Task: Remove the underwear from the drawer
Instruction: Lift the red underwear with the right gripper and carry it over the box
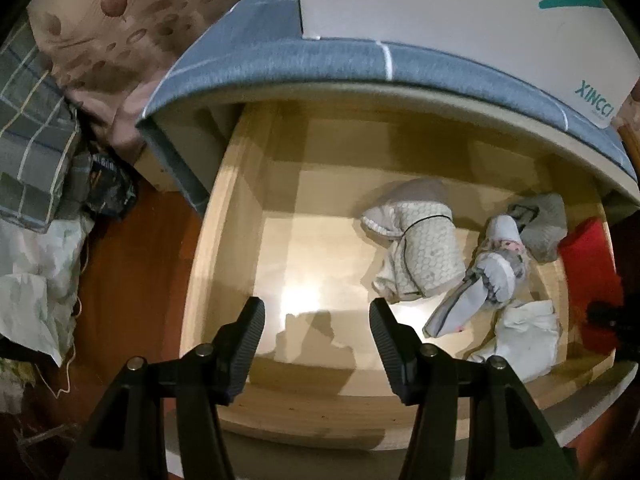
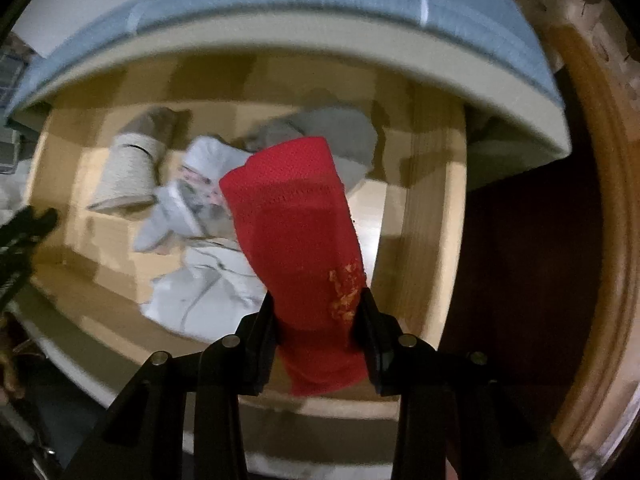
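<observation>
A pale wooden drawer (image 1: pixel 224 208) stands pulled out below a blue-grey mattress edge. Rolled underwear lies on its right half: a cream patterned roll (image 1: pixel 424 256), a white printed piece (image 1: pixel 484 280), a grey one (image 1: pixel 544 224) and a white one (image 1: pixel 528 332). My left gripper (image 1: pixel 316 324) hangs open over the bare left floor of the drawer, nothing between its fingers. My right gripper (image 2: pixel 318 312) is shut on a folded red underwear (image 2: pixel 296 216), which stands up from the jaws above the drawer (image 2: pixel 436 200). The red piece (image 1: pixel 584 264) also shows at the right edge of the left wrist view.
A white box (image 1: pixel 460 12) with teal print sits on the mattress (image 1: pixel 280 68) above the drawer. Bedding and plastic bags (image 1: pixel 36 280) pile up on the red-brown floor to the left. A wooden frame (image 2: pixel 592 240) curves along the right.
</observation>
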Action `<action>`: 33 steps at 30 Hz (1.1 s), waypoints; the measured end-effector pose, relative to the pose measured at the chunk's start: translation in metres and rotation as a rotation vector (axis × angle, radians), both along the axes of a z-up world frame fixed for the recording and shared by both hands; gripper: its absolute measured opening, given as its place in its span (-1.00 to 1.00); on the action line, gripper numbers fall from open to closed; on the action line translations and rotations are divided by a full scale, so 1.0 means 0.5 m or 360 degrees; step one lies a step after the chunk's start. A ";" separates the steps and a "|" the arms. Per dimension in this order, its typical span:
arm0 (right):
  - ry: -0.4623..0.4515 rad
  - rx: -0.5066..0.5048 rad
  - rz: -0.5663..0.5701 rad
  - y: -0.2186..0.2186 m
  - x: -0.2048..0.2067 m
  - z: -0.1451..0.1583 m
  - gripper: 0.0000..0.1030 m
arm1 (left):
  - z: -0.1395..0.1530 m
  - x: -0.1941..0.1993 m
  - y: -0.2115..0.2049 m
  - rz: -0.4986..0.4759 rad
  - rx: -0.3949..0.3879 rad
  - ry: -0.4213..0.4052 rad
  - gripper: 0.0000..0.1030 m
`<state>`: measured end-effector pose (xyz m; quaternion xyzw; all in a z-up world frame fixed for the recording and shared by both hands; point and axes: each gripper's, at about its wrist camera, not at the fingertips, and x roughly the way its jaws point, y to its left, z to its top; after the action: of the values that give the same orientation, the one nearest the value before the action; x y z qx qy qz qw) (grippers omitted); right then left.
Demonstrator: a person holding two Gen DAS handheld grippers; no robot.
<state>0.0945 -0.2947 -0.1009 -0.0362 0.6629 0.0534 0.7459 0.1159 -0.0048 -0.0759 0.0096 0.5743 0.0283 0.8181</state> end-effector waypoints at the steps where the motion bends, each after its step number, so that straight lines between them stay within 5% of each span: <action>1: -0.0020 0.0010 0.0005 -0.003 -0.003 0.013 -0.34 | -0.004 -0.002 0.000 0.0011 0.0000 -0.0001 0.08; 16: -0.0389 0.0202 0.0021 -0.008 -0.022 0.275 -0.34 | -0.033 -0.008 -0.006 0.0084 -0.0010 0.0073 0.08; 25: -0.0654 0.0300 -0.0006 0.026 0.059 0.427 -0.34 | -0.033 -0.013 -0.003 0.0092 -0.0012 0.0080 0.08; 33: -0.0749 0.0170 -0.0013 0.064 0.190 0.487 -0.34 | -0.037 -0.018 0.018 0.0143 -0.0067 0.0095 0.08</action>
<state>0.1894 -0.2627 0.1426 -0.0055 0.4671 0.0755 0.8810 0.1068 0.0042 -0.0944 -0.0324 0.5989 0.0527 0.7985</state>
